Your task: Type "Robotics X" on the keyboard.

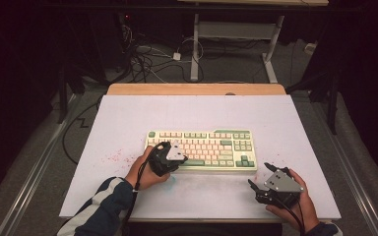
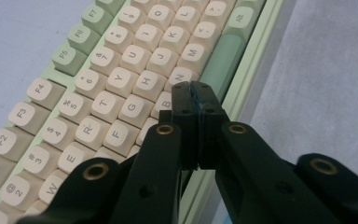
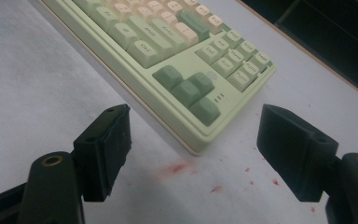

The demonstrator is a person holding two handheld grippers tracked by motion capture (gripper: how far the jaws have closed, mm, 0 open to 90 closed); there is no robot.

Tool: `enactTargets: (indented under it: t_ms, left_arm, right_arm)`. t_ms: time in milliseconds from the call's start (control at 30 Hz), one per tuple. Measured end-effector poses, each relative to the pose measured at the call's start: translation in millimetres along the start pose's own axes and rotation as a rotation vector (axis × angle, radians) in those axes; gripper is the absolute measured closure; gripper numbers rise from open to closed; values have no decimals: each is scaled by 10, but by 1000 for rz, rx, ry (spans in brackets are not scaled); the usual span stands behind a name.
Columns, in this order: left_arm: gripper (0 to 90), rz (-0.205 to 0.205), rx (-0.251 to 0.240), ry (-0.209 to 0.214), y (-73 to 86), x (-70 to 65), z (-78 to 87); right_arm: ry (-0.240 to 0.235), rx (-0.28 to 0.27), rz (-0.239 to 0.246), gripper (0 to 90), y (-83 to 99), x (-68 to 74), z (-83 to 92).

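A table (image 1: 128,123) covered by a white sheet is seen, with a bare wooden strip (image 1: 197,89) left exposed along its far edge. A green and cream keyboard (image 1: 211,142) is laid flat on the sheet. Reddish stains (image 1: 115,157) are scattered to the left of the keyboard, and more are found just beside its near right corner.

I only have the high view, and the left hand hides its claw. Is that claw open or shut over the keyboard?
Observer: Shut. The left claw has its jaws pressed together, with nothing between them.
Operator: Over which keys?
Observer: Its tip is by the B key and N key, near the green space bar.
Operator: Where does the right claw aim?
Observer: The right claw is open and aims at the arrow keys.
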State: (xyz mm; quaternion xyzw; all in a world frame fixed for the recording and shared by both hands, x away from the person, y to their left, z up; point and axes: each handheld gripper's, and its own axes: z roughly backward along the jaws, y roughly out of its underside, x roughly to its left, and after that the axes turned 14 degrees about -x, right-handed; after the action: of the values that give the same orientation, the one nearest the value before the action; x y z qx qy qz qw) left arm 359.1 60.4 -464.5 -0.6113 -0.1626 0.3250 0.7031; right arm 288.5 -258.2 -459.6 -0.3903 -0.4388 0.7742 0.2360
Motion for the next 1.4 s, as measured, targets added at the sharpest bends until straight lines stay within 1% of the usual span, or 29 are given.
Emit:
enactTargets:
  t_ms: [100, 267, 400, 567, 633, 667, 700, 767, 833, 1000, 1033, 1067, 1133, 1167, 1300, 1400]
  left_arm:
    - [855, -5, 10, 0, 24, 11, 11]
    - [858, 2, 7, -7, 24, 37, 26]
    - [857, -17, 9, -10, 28, 34, 26]
    - [858, -11, 10, -17, 27, 60, 37]
    - [868, -7, 27, -13, 58, 79, 27]
    - [870, -6, 11, -7, 68, 85, 27]
    - [870, 2, 9, -8, 63, 87, 25]
    - [870, -27, 17, -12, 65, 66, 32]
    - [860, -37, 14, -13, 57, 48, 42]
    - [856, -37, -21, -14, -32, 47, 92]
    - [857, -37, -27, -16, -48, 53, 104]
    - [858, -29, -35, -16, -63, 57, 115]
    - [858, -34, -42, -19, -80, 68, 135]
    - [857, -29, -48, -20, -90, 75, 144]
    - [840, -20, -61, -34, -117, 116, 181]
    - [810, -28, -72, -48, -122, 151, 203]
  right_arm:
    - [-4, 2, 6, 266, -1, 4, -1]
    - [-10, 7, 7, 266, 4, 0, -3]
    - [-14, 12, 9, 266, 7, 10, -9]
    - [-19, 16, 16, 266, 9, 14, -10]
    - [-20, 17, 17, 266, 9, 14, -11]
    - [-21, 18, 18, 266, 10, 15, -13]
    - [-22, 19, 18, 266, 10, 15, -14]
    - [-21, 20, 20, 266, 10, 19, -18]
    - [-18, 19, 22, 266, 8, 22, -13]
    - [-12, 20, 14, 265, 14, 2, -9]
    - [-13, 21, 16, 265, 16, 3, -11]
    - [-13, 21, 16, 265, 16, 7, -13]
    - [-13, 21, 18, 266, 14, 10, -13]
    - [-13, 21, 19, 266, 14, 10, -13]
    - [-13, 19, 17, 266, 13, 5, -9]
    - [-9, 17, 15, 266, 13, 1, -6]
